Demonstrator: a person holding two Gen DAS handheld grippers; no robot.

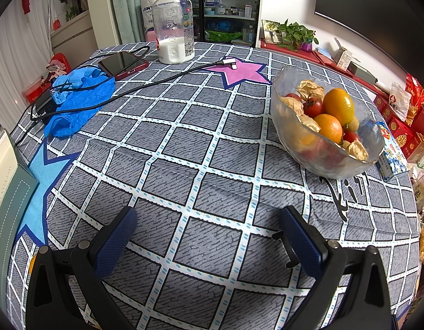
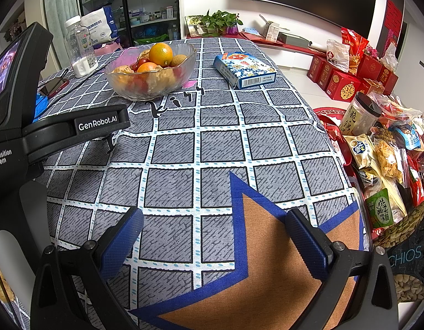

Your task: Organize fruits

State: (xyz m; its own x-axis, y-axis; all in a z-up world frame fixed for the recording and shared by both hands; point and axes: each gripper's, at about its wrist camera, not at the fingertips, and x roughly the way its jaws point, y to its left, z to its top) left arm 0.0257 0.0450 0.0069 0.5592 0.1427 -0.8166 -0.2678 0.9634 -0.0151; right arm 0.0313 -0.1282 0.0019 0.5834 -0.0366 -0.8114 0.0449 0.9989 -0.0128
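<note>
A clear glass bowl stands on the checked tablecloth, holding oranges, small red tomatoes, papery husked fruits and a longan. My left gripper hovers open over bare cloth, near and left of the bowl, nothing between its blue pads. Open as well, my right gripper hangs over a brown star patch at the table's near edge, well short of the bowl. The left gripper's black body shows at the left of the right wrist view.
A milk bottle, a red phone, a cable and blue gloves lie at the far left. A blue box sits right of the bowl. Snack bags and red boxes crowd beyond the table's right edge.
</note>
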